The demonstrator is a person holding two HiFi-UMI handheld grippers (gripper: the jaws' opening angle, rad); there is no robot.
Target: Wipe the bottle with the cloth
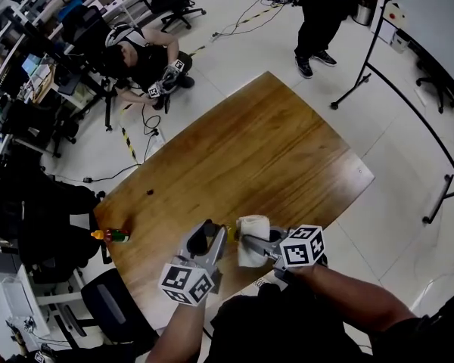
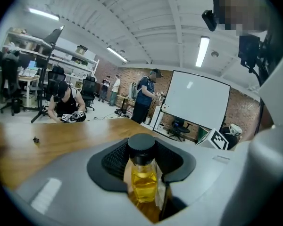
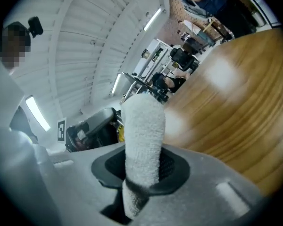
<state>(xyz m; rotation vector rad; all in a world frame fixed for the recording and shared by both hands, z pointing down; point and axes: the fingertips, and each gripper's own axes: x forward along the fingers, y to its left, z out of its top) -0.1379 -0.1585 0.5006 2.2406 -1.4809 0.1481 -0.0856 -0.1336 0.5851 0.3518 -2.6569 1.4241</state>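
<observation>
Yellow-liquid bottle (image 2: pixel 143 180) stood cap-up in left gripper (image 1: pixel 206 240), fingers partway open, clamped on it, over near worktop (image 1: pixel 257 150) edge. Folded white cloth (image 3: pixel 142 135), pinched by right gripper (image 1: pixel 248 242) fingers, just right of it, apparently not touching.

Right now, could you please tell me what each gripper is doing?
Left gripper: closed on the bottle.
Right gripper: closed on the cloth.
</observation>
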